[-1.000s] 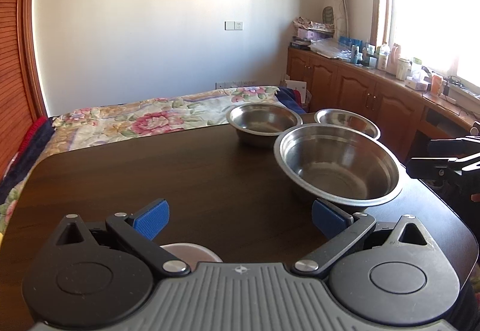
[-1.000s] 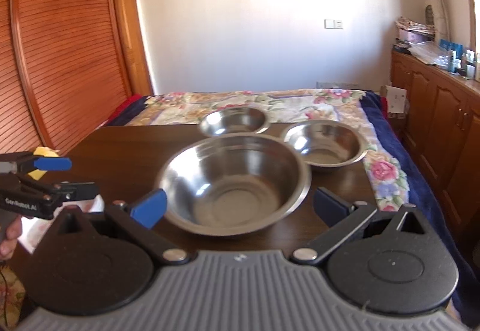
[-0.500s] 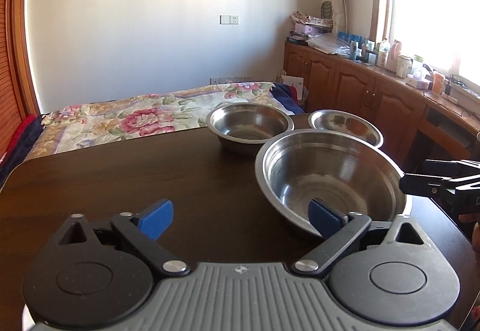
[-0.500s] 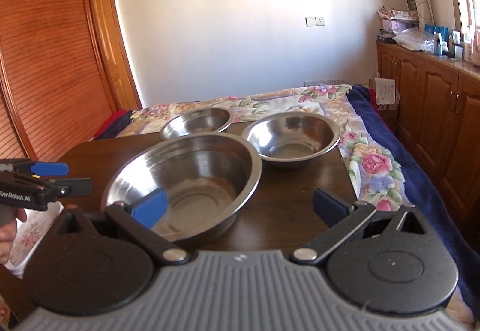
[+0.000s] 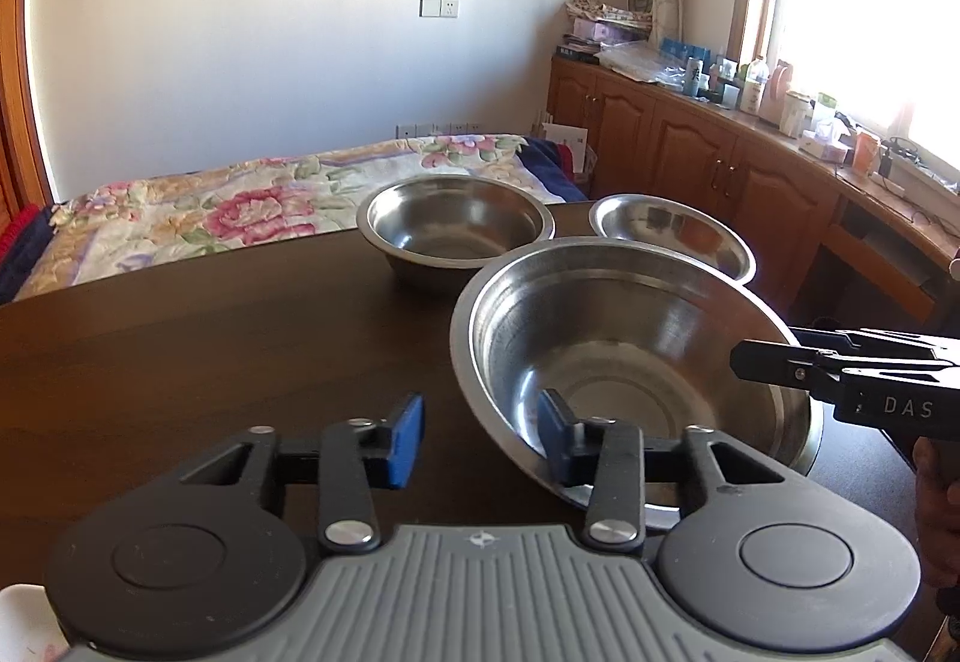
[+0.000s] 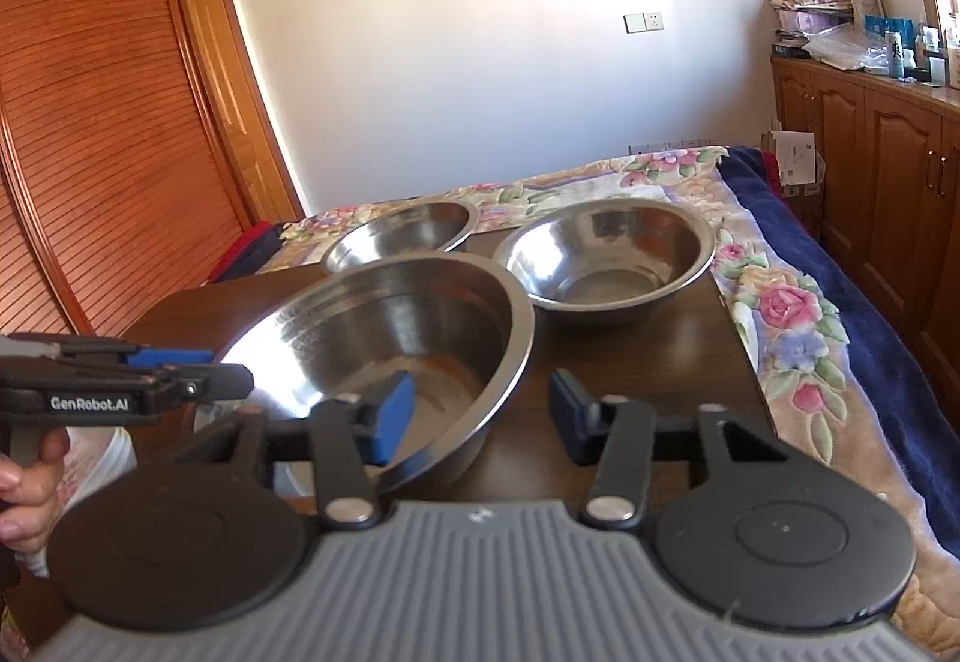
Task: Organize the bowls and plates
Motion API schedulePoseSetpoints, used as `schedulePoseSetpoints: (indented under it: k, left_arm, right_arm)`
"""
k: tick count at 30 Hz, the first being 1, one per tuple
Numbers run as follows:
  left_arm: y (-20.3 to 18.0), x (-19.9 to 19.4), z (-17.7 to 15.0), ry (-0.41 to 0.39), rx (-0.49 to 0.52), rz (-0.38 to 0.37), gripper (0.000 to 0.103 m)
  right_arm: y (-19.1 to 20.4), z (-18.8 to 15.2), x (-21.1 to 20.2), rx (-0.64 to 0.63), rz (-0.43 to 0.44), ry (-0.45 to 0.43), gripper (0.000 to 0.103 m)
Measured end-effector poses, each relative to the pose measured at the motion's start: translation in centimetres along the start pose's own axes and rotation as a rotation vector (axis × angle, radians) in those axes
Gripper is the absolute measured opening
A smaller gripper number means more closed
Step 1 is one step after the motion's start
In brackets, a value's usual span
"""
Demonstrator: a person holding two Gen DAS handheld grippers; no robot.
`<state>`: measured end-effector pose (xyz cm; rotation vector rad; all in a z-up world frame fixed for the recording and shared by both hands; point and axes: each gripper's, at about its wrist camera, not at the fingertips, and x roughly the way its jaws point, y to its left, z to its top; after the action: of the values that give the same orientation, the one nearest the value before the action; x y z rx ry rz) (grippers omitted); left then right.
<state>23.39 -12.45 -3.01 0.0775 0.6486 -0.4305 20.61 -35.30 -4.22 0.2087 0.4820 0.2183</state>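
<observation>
A large steel bowl (image 5: pixel 630 356) (image 6: pixel 390 338) stands on the dark wooden table (image 5: pixel 180 362). My left gripper (image 5: pixel 480 440) straddles its near left rim, one blue pad inside and one outside. Its jaws are closing and the pads do not press on the rim. My right gripper (image 6: pixel 480 416) straddles the opposite rim the same way, also closing with gaps still showing, and it appears in the left wrist view (image 5: pixel 840 368) too. Behind stand a deeper steel bowl (image 5: pixel 456 224) (image 6: pixel 606 260) and a shallower one (image 5: pixel 672 236) (image 6: pixel 402 236).
A white dish (image 5: pixel 18 620) sits at the table's near left corner. Beyond the table's far edge lies a bed with a floral cover (image 5: pixel 240 206). Wooden cabinets (image 5: pixel 690 152) line the right wall, and a slatted wooden door (image 6: pixel 90 122) stands on the left.
Both grippers came in to the large bowl from either side. Their jaws went from wide open to much narrower, each now with the bowl's rim between its pads.
</observation>
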Motion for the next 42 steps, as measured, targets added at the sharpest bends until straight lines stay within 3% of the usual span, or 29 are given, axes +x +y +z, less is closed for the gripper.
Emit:
schedulePoseSetpoints:
  k: [5,10,42]
  left_arm:
    - [-0.2,0.2,0.2,0.009,-0.002,-0.012,0.025]
    - [0.0,0.2,0.3,0.015,-0.013,-0.024,0.024]
    - [0.6,-3.8,-0.8,-0.032,-0.016,-0.035,0.024]
  right_arm:
    - [-0.1,-0.1,0.0,0.004,0.002,0.000,0.040]
    - [0.1,-0.2,0.2,0.004,0.016,0.003,0.028]
    - [2.0,-0.1,-1.8,0.022,0.015,-0.021,0.027]
